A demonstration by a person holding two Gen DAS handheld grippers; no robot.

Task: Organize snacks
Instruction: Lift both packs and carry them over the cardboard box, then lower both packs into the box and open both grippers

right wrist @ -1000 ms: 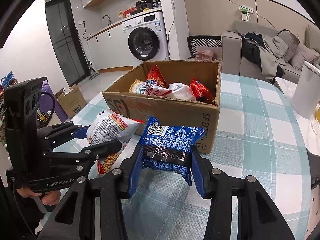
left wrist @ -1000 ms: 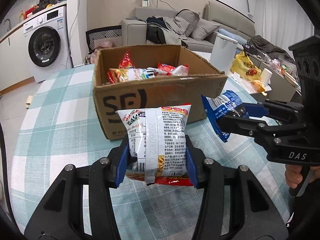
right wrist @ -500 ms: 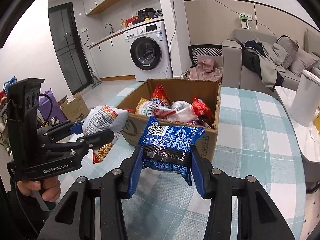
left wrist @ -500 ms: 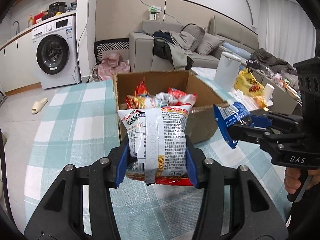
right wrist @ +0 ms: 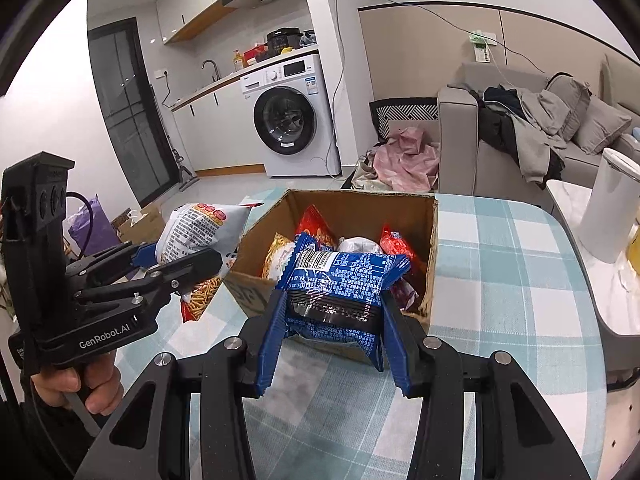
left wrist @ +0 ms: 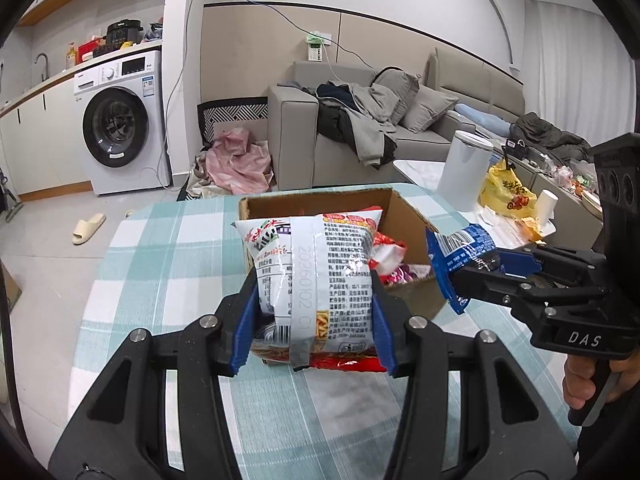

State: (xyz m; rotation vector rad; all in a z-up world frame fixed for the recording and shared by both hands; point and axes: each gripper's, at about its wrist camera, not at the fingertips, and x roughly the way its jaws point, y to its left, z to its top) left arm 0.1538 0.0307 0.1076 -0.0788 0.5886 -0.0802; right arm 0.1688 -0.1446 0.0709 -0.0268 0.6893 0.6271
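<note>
1. The left gripper (left wrist: pixel 314 322) pinched a white snack bag (left wrist: pixel 316 268) between its blue pads, held above the table's checked cloth (left wrist: pixel 160 264) before the box.
2. The right gripper (right wrist: pixel 332 340) clamped a blue snack packet (right wrist: pixel 340 280), raised at the box's near edge.
3. The open cardboard box (right wrist: pixel 434 248) held red and yellow snack packets (right wrist: pixel 316 224) piled loosely.

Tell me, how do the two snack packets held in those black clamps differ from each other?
The white packet in the left gripper is mostly white with red trim and a picture of thin fried sticks; the blue packet in the right gripper is blue with a dark band. The white packet looks taller and puffier, the blue packet flatter and wider. Both are sealed, clamped by blue pads and held by the cardboard box.
</note>
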